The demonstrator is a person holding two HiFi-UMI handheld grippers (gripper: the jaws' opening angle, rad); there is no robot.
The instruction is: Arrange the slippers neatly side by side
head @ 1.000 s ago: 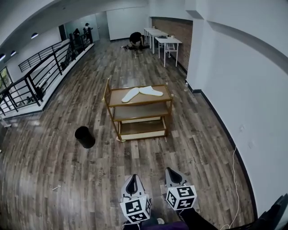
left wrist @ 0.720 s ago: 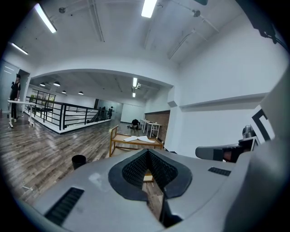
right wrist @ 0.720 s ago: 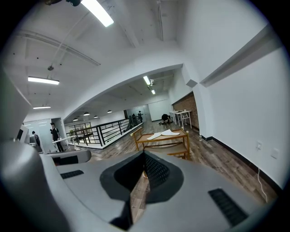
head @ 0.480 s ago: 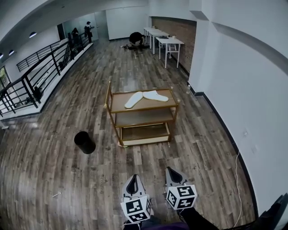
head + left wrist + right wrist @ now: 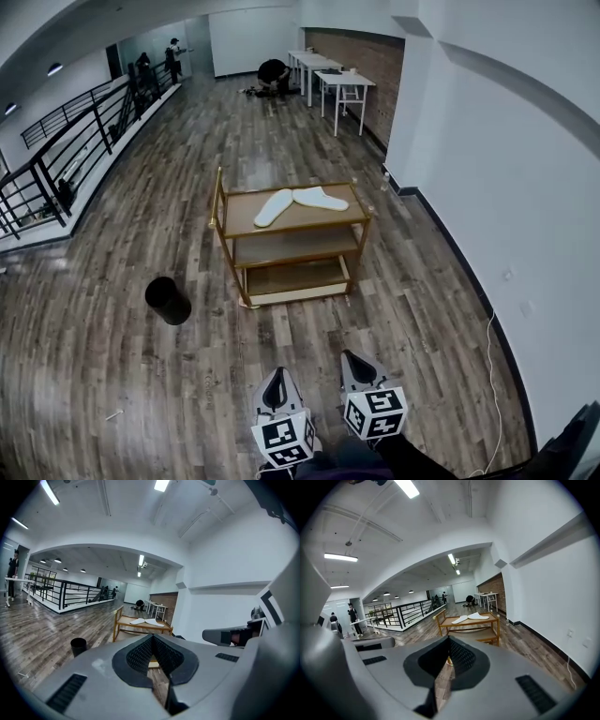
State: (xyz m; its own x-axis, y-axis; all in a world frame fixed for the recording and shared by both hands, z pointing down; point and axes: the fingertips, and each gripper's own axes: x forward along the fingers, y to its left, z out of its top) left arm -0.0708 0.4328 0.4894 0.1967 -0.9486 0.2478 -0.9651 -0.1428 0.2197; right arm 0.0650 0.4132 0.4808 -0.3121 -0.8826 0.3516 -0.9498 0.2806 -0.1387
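White slippers [image 5: 273, 207], two in number, lay on the top surface of a wooden three-shelf cart [image 5: 296, 228]. They were splayed in a V: the ends farther from the camera met or nearly met, and the nearer ends diverged, so the pair was not yet side by side. The left gripper [image 5: 275, 380] and the right gripper [image 5: 357, 367] were held low at the bottom of the head view, over bare plank floor and well apart from the cart. A black bin [image 5: 168, 300] stood on the floor off to the left, clear of the straight line to the cart. In each gripper view the fingers were clenched pad to pad with nothing between them, and the cart with its slippers appeared small beyond the tips.

The step in hand was judged to be the approach, with no slipper yet touched. The next move would call for closing the gap to the cart. The fingers would then have to be released and set about one slipper, probably near its diverging end, so that it could be swung parallel to its mate.
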